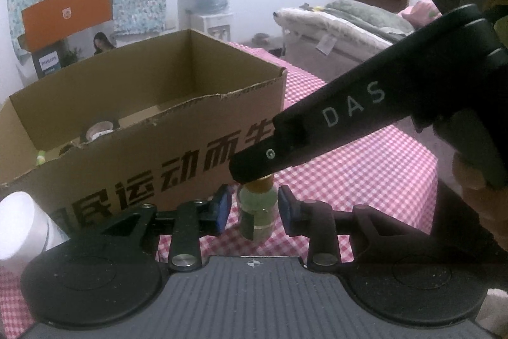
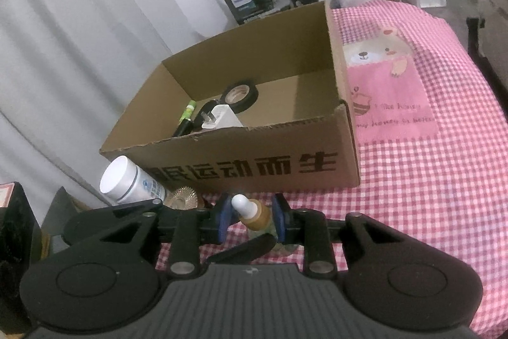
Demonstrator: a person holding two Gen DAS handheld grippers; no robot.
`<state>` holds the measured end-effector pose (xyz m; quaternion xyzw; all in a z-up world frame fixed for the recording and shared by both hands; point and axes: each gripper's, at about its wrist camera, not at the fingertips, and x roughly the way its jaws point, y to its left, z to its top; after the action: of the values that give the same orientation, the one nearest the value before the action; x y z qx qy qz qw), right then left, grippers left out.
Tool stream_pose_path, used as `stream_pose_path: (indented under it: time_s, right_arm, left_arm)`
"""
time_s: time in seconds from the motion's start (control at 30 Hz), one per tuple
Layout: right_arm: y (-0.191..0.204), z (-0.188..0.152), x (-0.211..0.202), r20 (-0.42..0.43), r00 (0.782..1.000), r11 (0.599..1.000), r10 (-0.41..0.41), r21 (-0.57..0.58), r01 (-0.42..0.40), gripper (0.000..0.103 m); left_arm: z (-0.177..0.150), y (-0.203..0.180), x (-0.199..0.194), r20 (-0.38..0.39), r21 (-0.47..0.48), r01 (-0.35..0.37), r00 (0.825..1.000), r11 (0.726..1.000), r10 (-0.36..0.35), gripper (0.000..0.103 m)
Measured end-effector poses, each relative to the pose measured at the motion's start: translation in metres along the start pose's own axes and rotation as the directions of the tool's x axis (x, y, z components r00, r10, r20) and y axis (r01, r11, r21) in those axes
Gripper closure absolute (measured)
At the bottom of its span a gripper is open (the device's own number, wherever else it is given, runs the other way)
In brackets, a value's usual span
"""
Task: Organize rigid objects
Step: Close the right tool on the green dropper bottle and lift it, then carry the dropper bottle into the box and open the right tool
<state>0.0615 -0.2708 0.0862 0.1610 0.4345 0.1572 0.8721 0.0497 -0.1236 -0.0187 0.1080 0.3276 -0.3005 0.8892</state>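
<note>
The dropper bottle stands on the checked cloth, just in front of the box. Both tools are crowded on it. The left gripper brackets the glass body, its jaws released: a gap shows between the left pad and the glass. The right gripper straddles the brown collar from above, also slack, with space on the bulb side; whether its other pad touches the collar cannot be told.

Only 1 grip is needed. The better choice is probably the right one, closing squarely on the collar rather than the soft bulb, while the left backs off so the 2 sets of fingers do not collide. The bottle should then rise straight up until it clears the torn front wall.

A white jar leans against the box's near corner and waits its turn. Inside the box, a tape roll, a charger and a green pen fill the left part; the right half of the floor is bare, a good landing spot.
</note>
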Motion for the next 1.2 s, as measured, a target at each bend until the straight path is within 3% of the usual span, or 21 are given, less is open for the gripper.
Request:
stream_pose_path:
  time_s: [0.1, 0.13, 0.4, 0.6, 0.87, 1.03, 1.2]
  right_arm:
    - [0.002, 0.0, 0.004, -0.012, 1.0, 1.0, -0.004, -0.017, 0.004, 0.053]
    - [0.002, 0.0, 0.005, -0.015, 1.0, 1.0, -0.006, -0.025, 0.006, 0.052]
    - [-0.003, -0.003, 0.026, -0.077, 0.997, 0.999, -0.017, -0.031, 0.015, 0.052]
    - [-0.013, -0.007, 0.038, -0.112, 0.994, 1.0, -0.005, 0.007, 0.006, 0.055]
    - [-0.015, -0.009, 0.036, -0.1, 0.995, 1.0, -0.002, 0.011, 0.003, 0.061]
    - [-0.007, -0.009, 0.027, -0.084, 0.996, 1.0, 0.0, -0.002, 0.0, 0.061]
    - [0.017, 0.004, 0.0, -0.027, 0.999, 0.998, 0.019, -0.063, -0.021, 0.061]
  left_arm:
    - [-0.004, 0.001, 0.0, -0.002, 0.013, 0.004, 1.0, 1.0, -0.004, 0.068]
    - [-0.006, 0.0, 0.002, -0.008, 0.021, 0.005, 1.0, 1.0, -0.004, 0.068]
    - [-0.015, -0.002, 0.022, -0.079, 0.044, 0.013, 0.997, 0.999, -0.009, 0.068]
    - [-0.015, 0.001, 0.03, -0.084, 0.051, 0.012, 0.996, 0.999, -0.008, 0.069]
    - [-0.013, -0.002, 0.032, -0.078, 0.071, 0.0, 0.997, 0.997, 0.005, 0.072]
    - [-0.011, -0.009, 0.017, -0.053, 0.086, -0.017, 0.998, 0.996, 0.022, 0.072]
    - [0.009, -0.012, -0.018, 0.026, 0.111, -0.068, 0.998, 0.991, 0.066, 0.072]
